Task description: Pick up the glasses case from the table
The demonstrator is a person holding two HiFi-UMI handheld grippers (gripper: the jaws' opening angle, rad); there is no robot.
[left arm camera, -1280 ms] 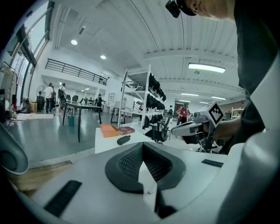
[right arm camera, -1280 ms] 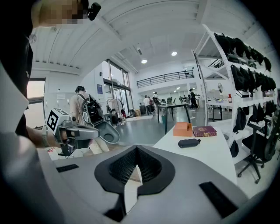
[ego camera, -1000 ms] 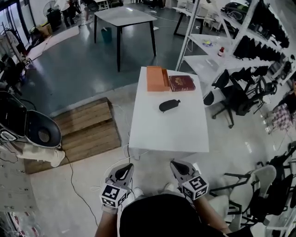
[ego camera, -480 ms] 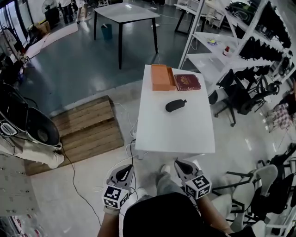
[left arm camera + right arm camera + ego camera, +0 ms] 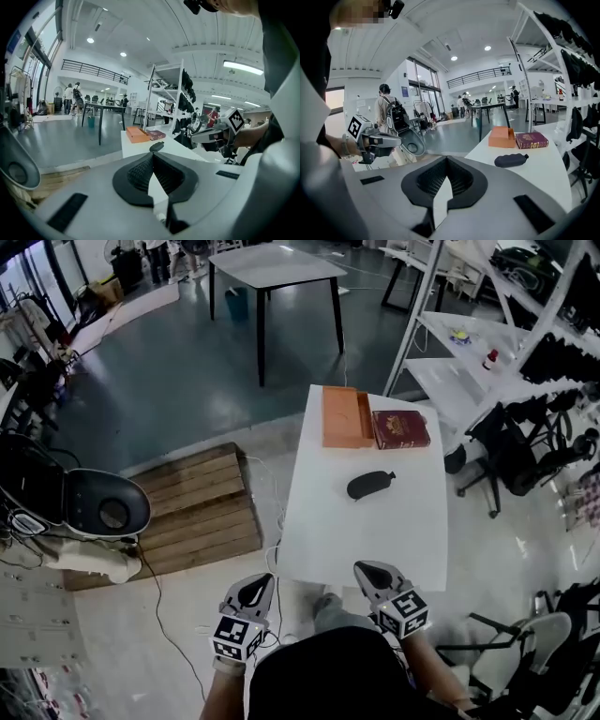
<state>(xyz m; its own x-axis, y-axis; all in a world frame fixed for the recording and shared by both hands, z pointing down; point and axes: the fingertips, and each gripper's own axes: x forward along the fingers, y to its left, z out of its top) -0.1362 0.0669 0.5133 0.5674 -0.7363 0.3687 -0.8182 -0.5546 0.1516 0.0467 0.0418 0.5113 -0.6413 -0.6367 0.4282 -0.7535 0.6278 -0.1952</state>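
The black glasses case (image 5: 370, 485) lies on the white table (image 5: 366, 540), near its middle and far ahead of both grippers. The left gripper view shows the case (image 5: 156, 146) small beyond the jaws; the right gripper view has the case (image 5: 510, 160) to the right of the jaws. My left gripper (image 5: 255, 585) and right gripper (image 5: 371, 573) hover before the table's near edge, over the floor. Both are shut and hold nothing. Across from each other, the right gripper (image 5: 211, 136) and left gripper (image 5: 377, 140) show in one another's views.
An orange box (image 5: 345, 416) and a dark red book (image 5: 400, 428) sit at the table's far end. A wooden pallet (image 5: 197, 512) lies left of the table, with a grey round seat (image 5: 103, 507) beyond it. Shelving (image 5: 469, 343) and office chairs (image 5: 511, 442) stand at the right.
Both grippers have come forward toward the table's near edge. The table and the case now lie closer and further right in the head view. The jaws stay shut.
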